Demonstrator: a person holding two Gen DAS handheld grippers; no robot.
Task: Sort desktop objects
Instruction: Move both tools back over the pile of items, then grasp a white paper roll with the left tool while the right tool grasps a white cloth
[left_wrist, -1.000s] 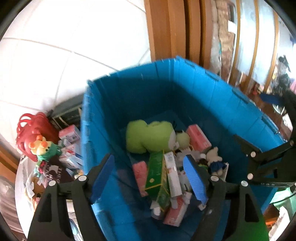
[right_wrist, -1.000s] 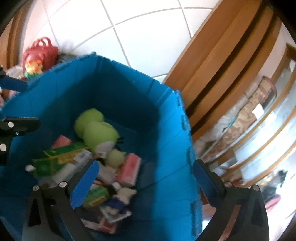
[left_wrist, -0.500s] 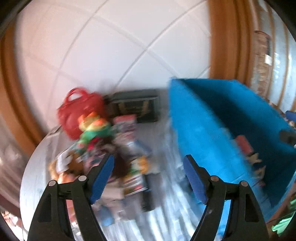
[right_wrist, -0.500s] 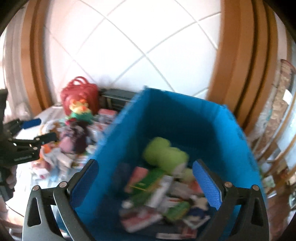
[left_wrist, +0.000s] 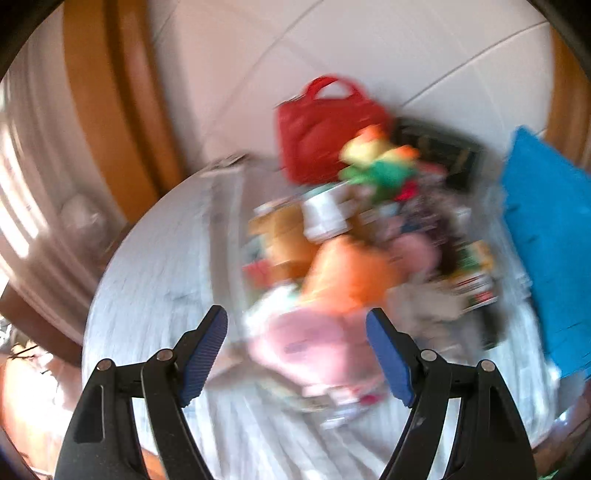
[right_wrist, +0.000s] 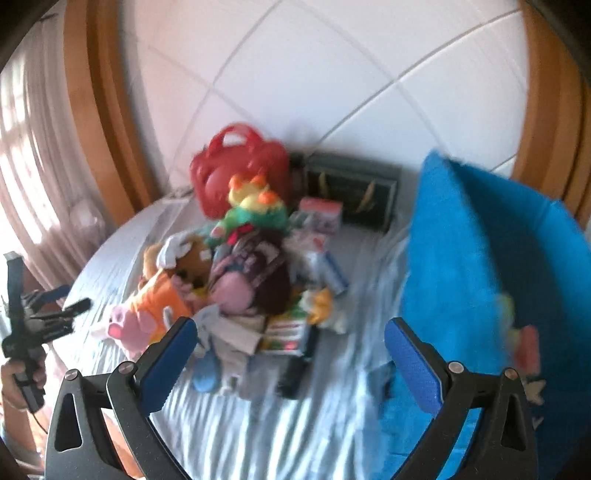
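Note:
A heap of toys and small boxes lies on a round table with a grey-white cloth. It holds a pink plush, an orange-clothed bear, a green and yellow plush and a red bag. A blue bin stands to the right of the heap; it also shows in the left wrist view. My left gripper is open and empty, hovering in front of the pink plush. My right gripper is open and empty above the cloth, between heap and bin. Both views are blurred.
A dark box stands at the back against the white tiled wall. Wooden frames flank the wall on both sides. The other hand-held gripper shows at the left edge of the right wrist view. Several items lie inside the bin.
Both grippers have swung left, away from over the blue bin toward the heap on the table. Both stay open and empty.

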